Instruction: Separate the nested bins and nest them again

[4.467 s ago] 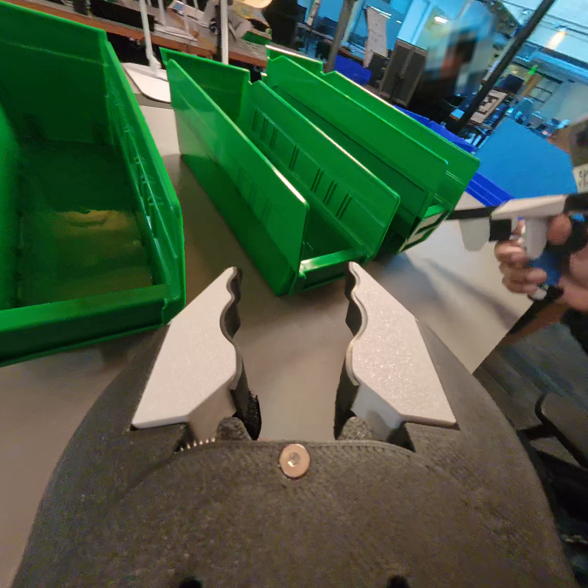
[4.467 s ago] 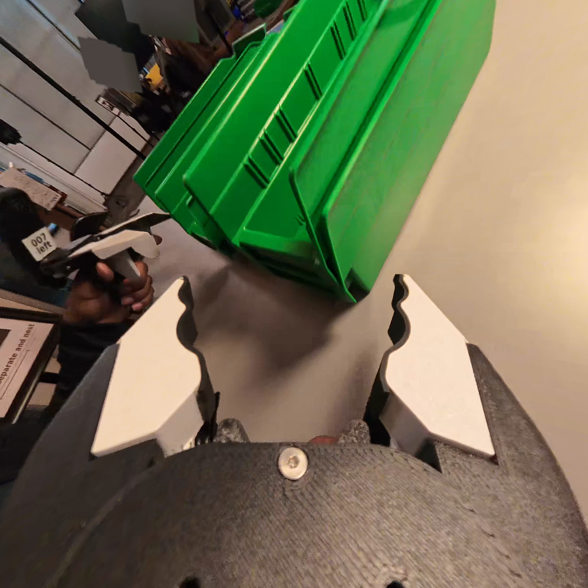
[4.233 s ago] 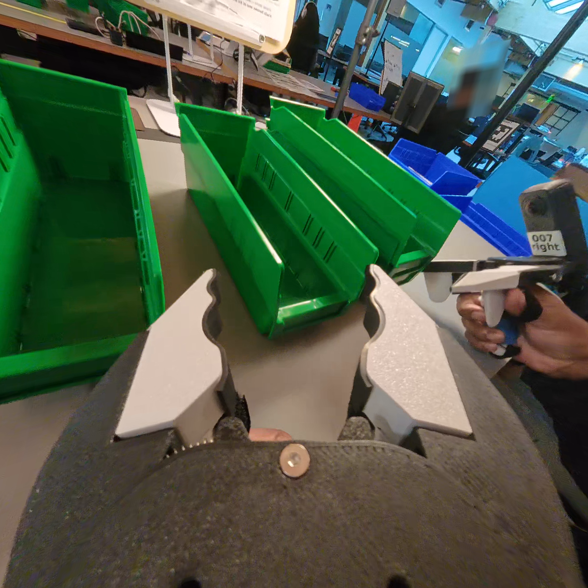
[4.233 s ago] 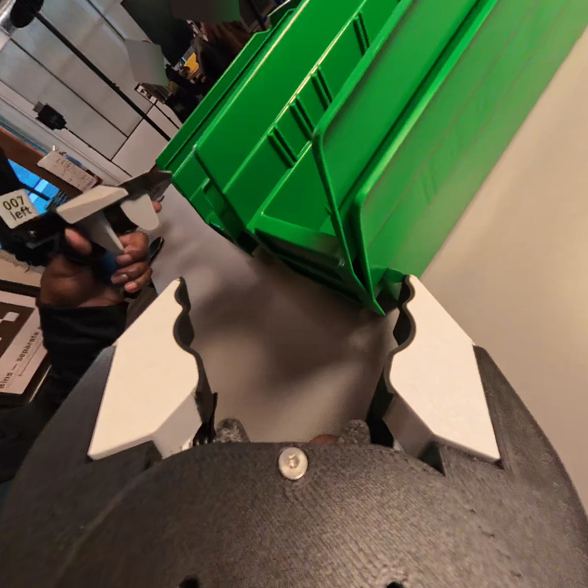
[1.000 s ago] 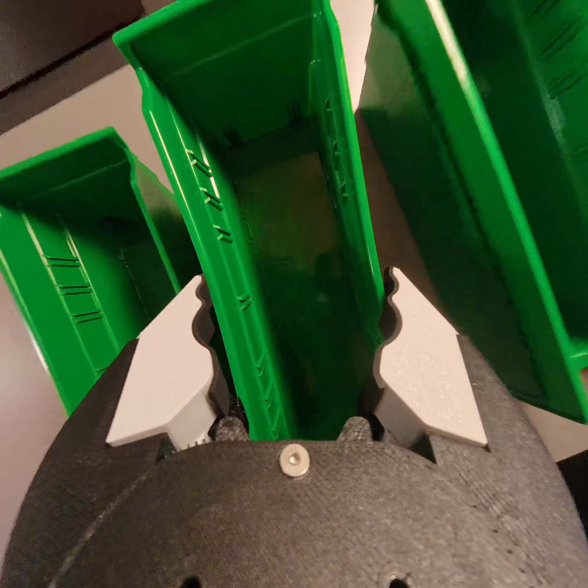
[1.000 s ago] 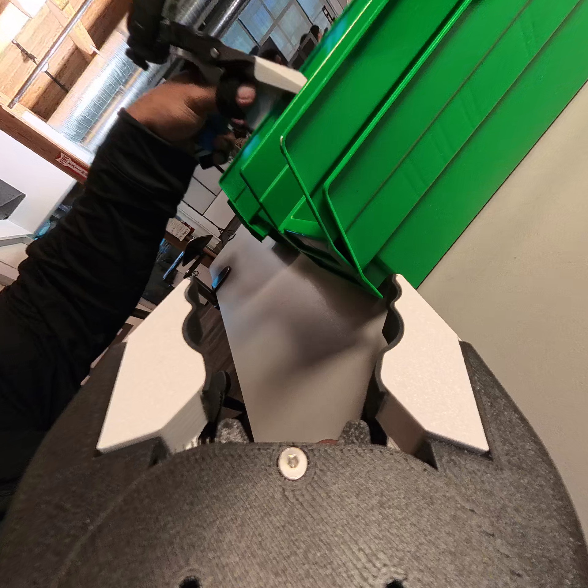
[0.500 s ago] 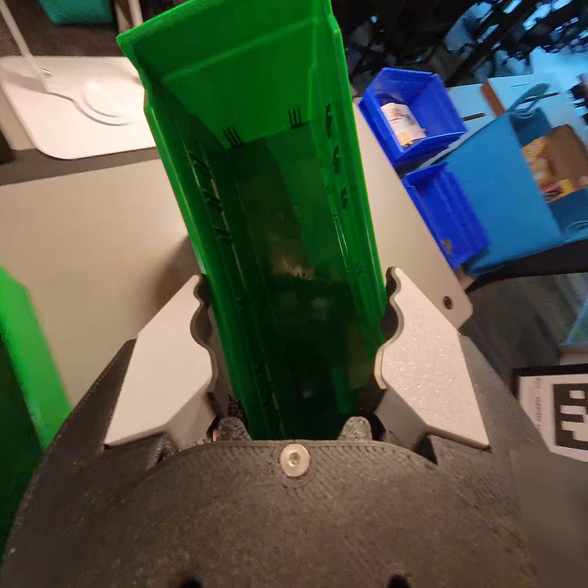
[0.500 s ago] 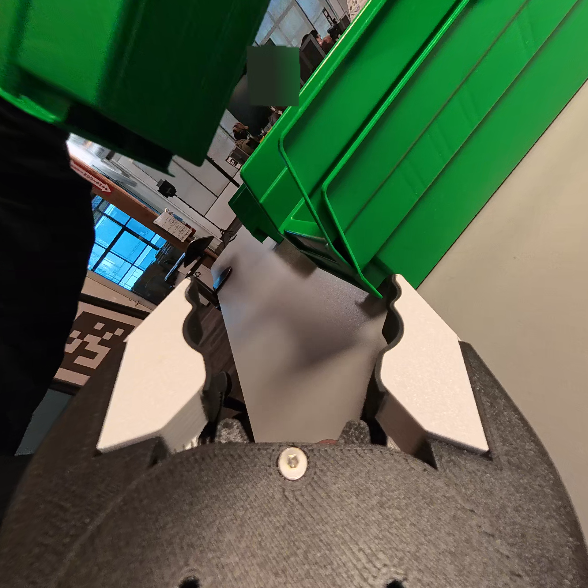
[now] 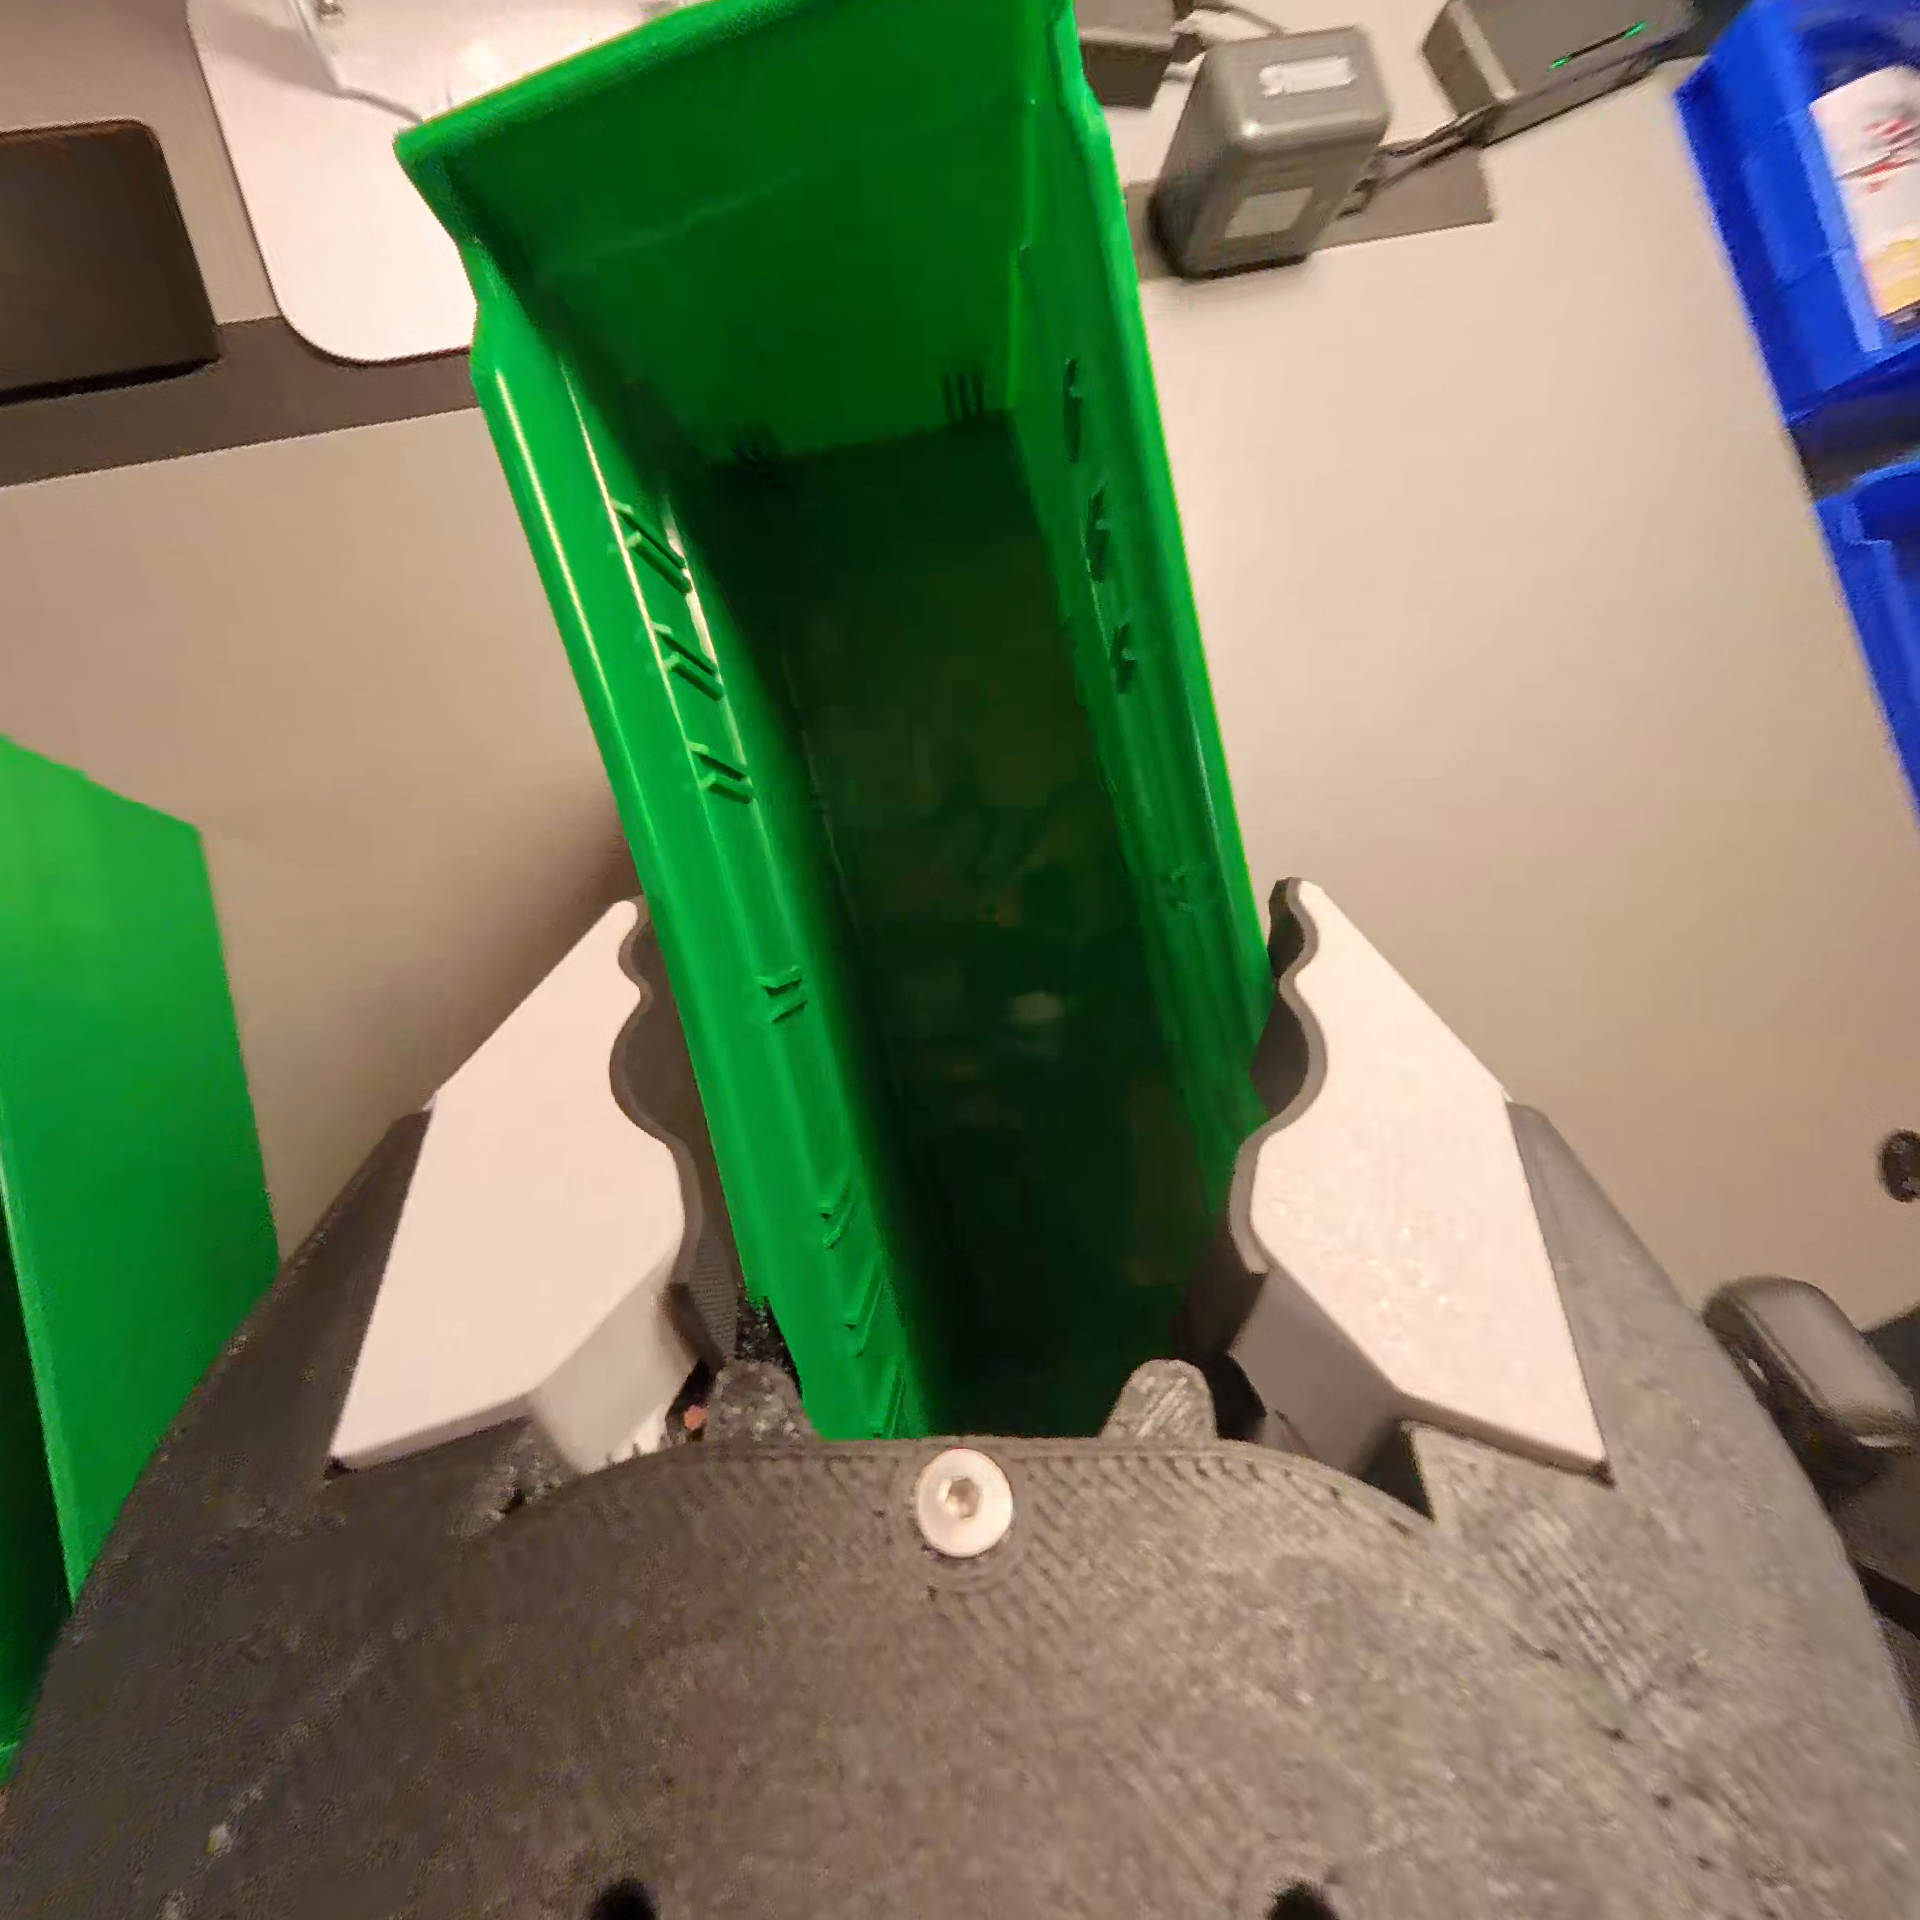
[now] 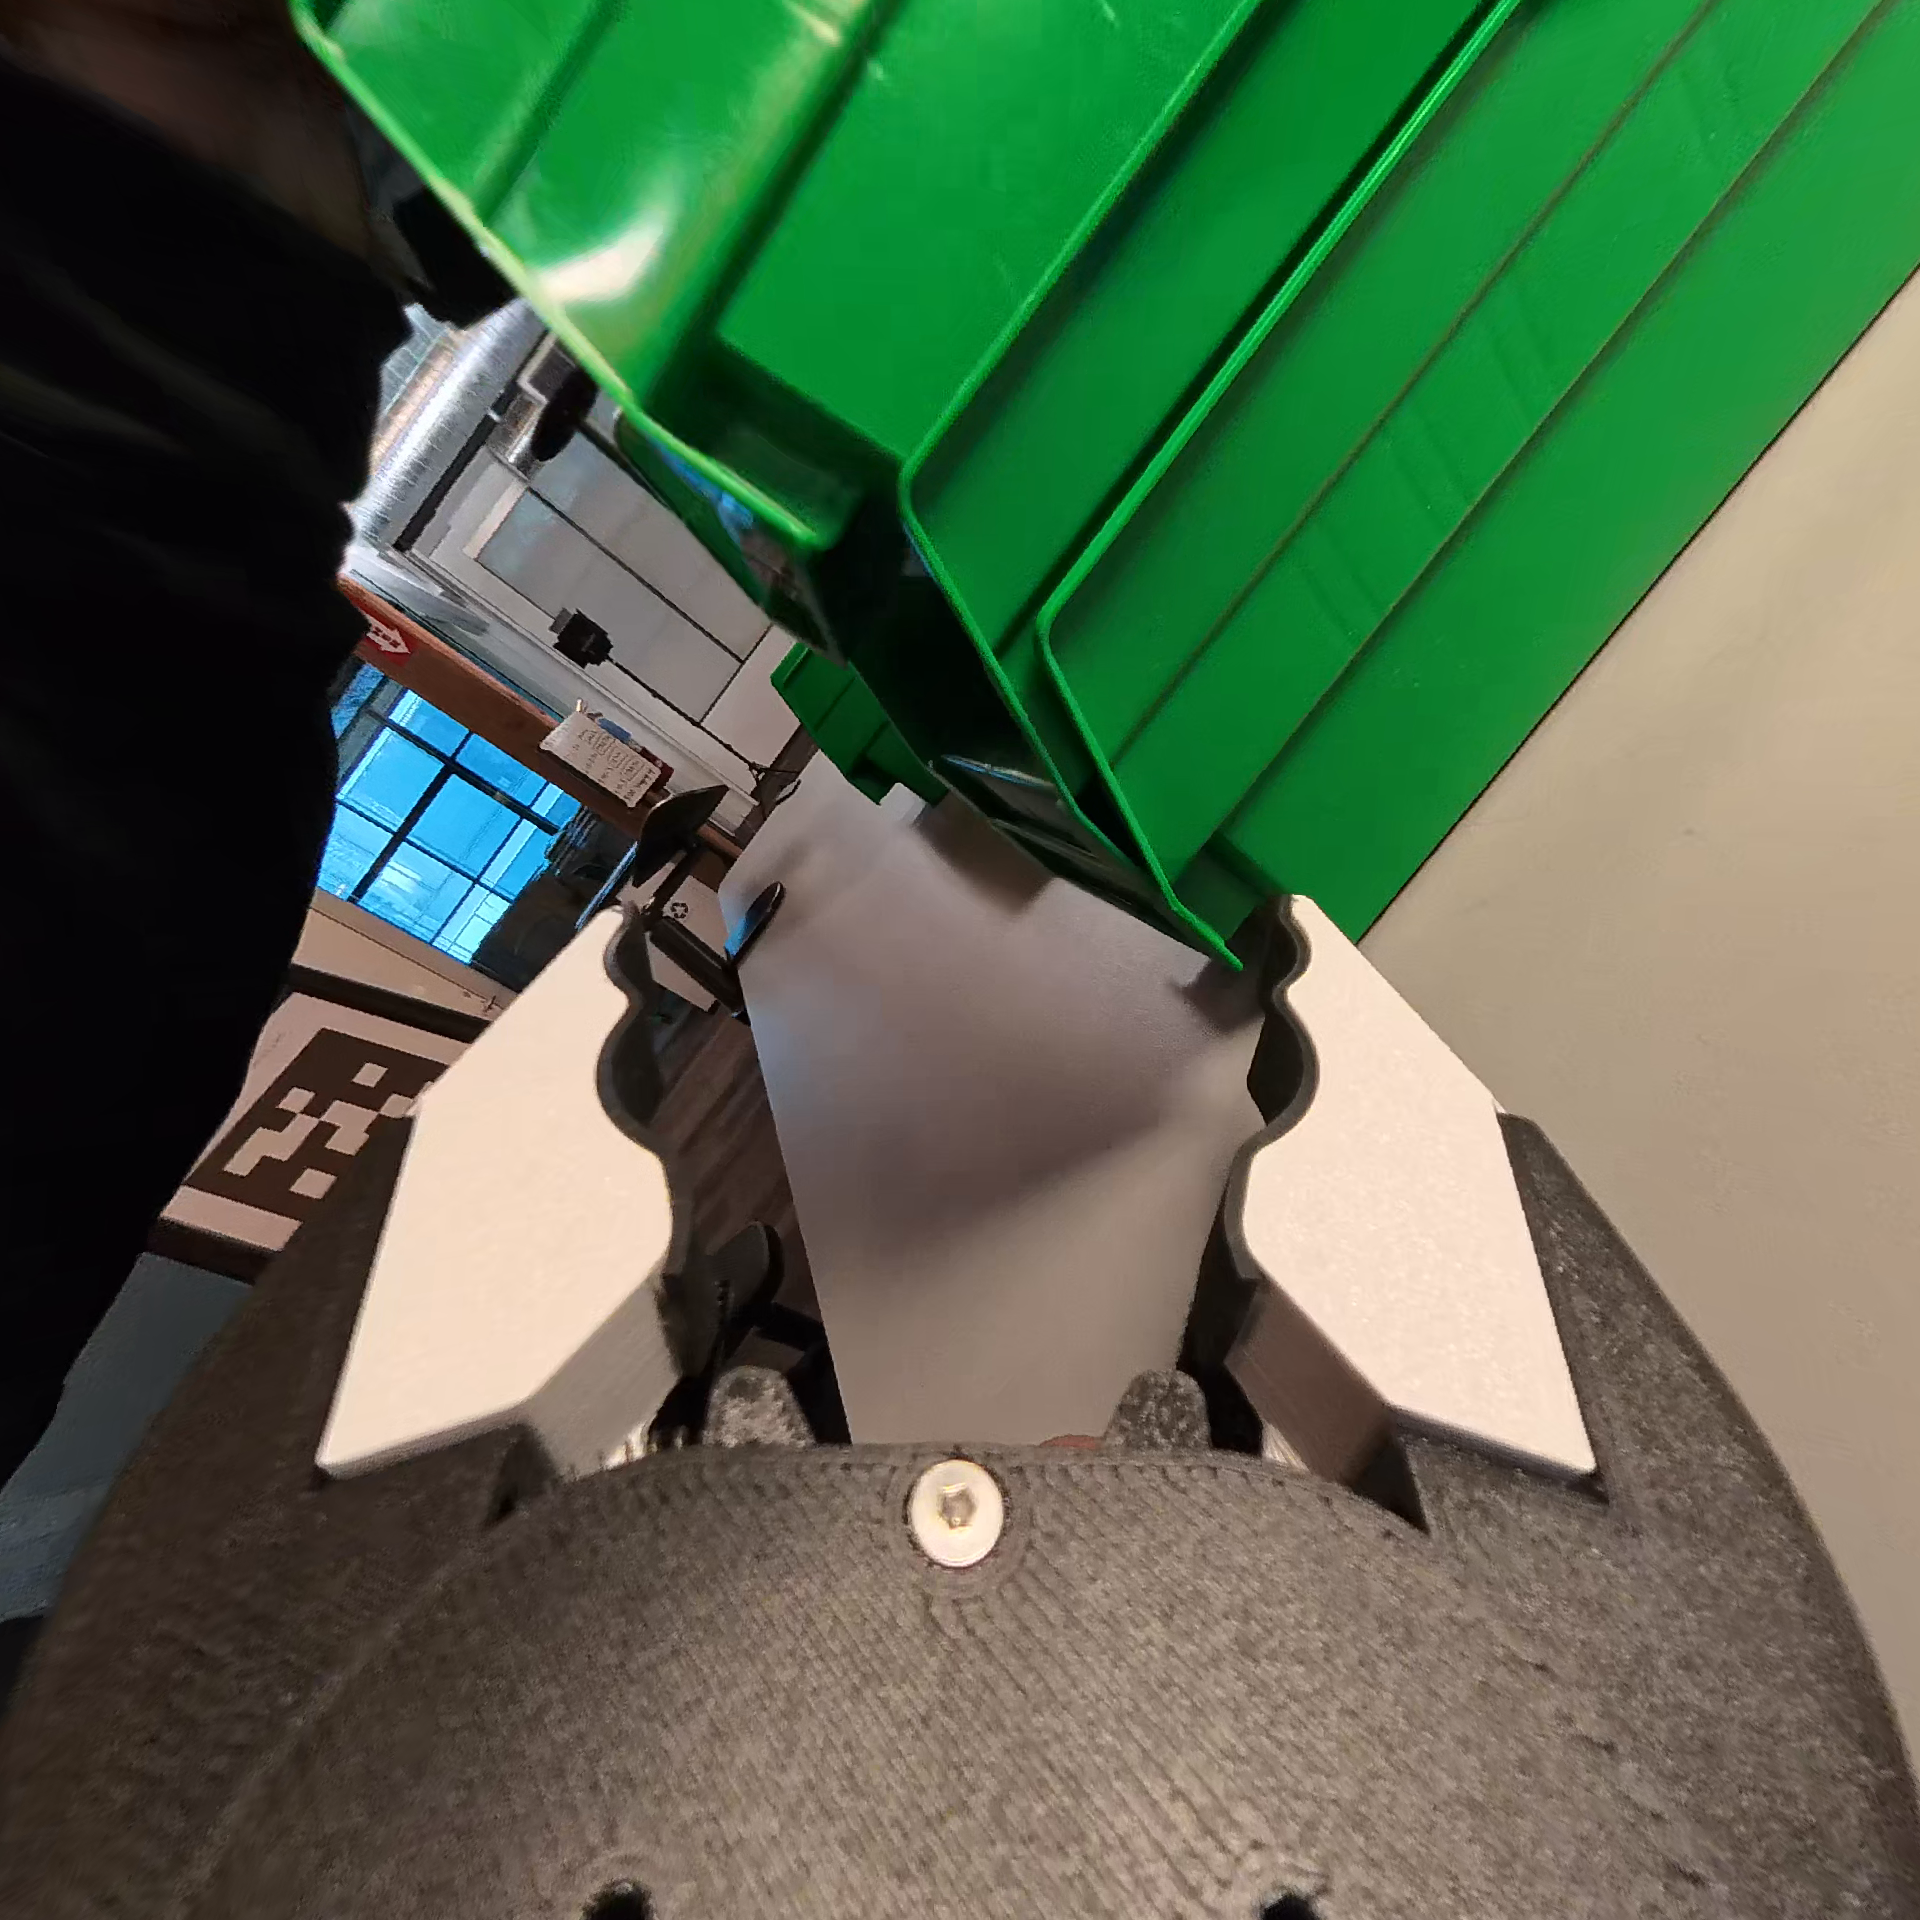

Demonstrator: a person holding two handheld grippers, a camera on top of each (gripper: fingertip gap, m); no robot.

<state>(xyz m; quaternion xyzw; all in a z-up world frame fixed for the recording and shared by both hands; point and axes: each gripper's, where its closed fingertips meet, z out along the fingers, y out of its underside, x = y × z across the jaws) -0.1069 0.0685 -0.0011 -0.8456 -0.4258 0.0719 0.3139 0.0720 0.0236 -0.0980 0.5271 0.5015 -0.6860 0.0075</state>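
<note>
My left gripper (image 9: pixel 958 904) is shut on a narrow green bin (image 9: pixel 790 343). Both pads press its long side walls, and the bin points away from me above the grey table (image 9: pixel 260 623). The same bin shows in the right wrist view (image 10: pixel 644 208), held aloft at the upper left over the green bins (image 10: pixel 1455 520) that rest on the table. My right gripper (image 10: pixel 953 914) is open and empty, low over the table. Its right fingertip (image 10: pixel 1340 997) is next to the near corner of the resting bins.
Another green bin (image 9: pixel 104 1039) stands at the left of the left wrist view. Blue bins (image 9: pixel 1818 208) are at the far right, and a grey device (image 9: pixel 1278 156) and a white stand base (image 9: pixel 312 208) at the back. A person's dark sleeve (image 10: pixel 156 520) fills the left of the right wrist view.
My left gripper has lifted the narrow green bin out from among the other bins and swung it over the table. It now hangs above the resting bins. The right gripper has stayed put.
</note>
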